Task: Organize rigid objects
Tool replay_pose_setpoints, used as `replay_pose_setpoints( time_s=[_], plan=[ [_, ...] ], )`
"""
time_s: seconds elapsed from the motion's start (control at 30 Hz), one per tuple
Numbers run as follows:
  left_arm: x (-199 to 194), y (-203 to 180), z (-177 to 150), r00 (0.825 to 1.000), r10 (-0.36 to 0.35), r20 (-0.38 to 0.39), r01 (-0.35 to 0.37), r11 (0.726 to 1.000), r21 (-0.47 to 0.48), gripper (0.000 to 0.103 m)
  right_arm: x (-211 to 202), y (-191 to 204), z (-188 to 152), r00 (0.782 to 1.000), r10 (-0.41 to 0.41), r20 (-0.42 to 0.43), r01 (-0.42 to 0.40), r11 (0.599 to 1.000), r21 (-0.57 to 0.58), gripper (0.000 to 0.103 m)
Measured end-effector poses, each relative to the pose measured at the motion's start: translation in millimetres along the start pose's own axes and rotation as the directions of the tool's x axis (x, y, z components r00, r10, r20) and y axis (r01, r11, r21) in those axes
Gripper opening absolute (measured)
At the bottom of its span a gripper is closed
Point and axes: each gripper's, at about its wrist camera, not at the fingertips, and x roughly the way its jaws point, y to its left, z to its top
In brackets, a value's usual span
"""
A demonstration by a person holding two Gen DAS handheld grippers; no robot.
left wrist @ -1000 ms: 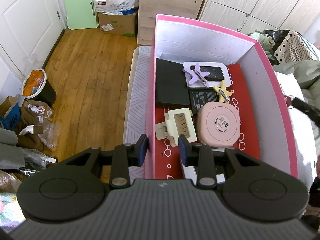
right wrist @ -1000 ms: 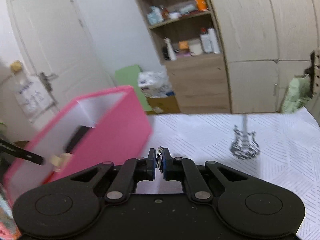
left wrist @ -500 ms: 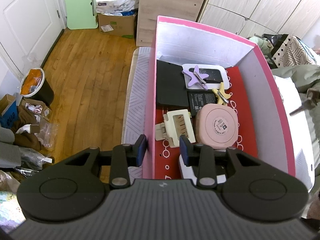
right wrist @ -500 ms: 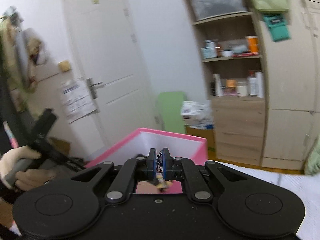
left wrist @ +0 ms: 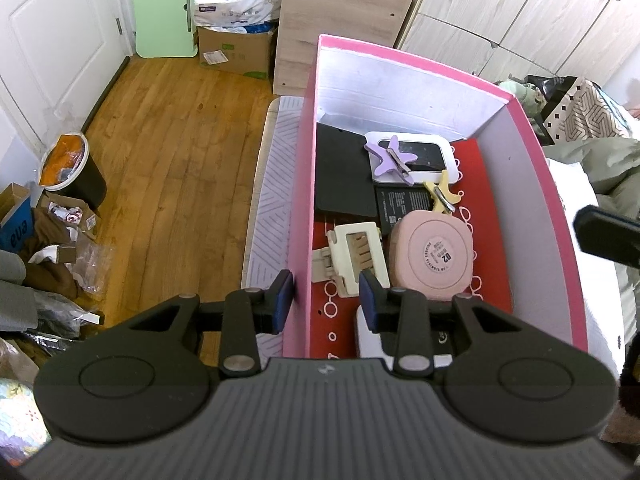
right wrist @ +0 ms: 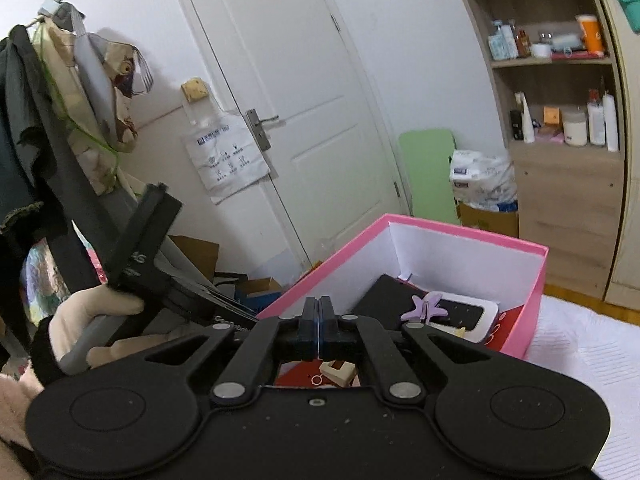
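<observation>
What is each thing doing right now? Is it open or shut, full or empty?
pink box: no lid on it, things lying inside.
left gripper: open, fingers either side of the box's wall.
right gripper: shut; something thin may sit between the pads, can't tell.
white door: closed.
bin: full, no lid.
purple star clip: lying on the white tray.

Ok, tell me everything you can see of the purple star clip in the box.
The purple star clip is a flat, matte lilac five-armed star, plastic by its look, with a slim silver metal clip lying diagonally across its top. It lies flat, resting partly on the white-framed device near the far end of the pink box, one arm reaching toward the black case. The right wrist view also shows it. Neither gripper touches it.
</observation>
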Motion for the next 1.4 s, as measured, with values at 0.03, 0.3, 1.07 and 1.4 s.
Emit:
replay_pose_setpoints(
  time_s=[0.03,0.3,1.07,1.4],
  plan=[
    [0,0,0,1.000,-0.003,0.002,0.003,1.000,0.000,0.033,0,-2,-1,1.000,-0.004,-0.006,0.004,1.000,0.006,0.002],
    [-1,2,-2,1.000,-0.010,0.004,0.010,1.000,-0.002,0.033,-13,-14,-13,0.998,-0.055,-0.016,0.056,0.995,0.077,0.009],
    [-65,-35,-17,1.000,-0.022,-0.004,0.022,0.999,0.036,0.070,-44,13,-5,0.991,-0.130,-0.032,0.130,0.991,0.003,0.041],
    [-63,-77,-36,1.000,0.013,0.023,-0.015,0.997,0.077,0.088,-62,6,-11,0.965,-0.256,-0.053,0.259,0.963,0.077,0.094]
  ],
)
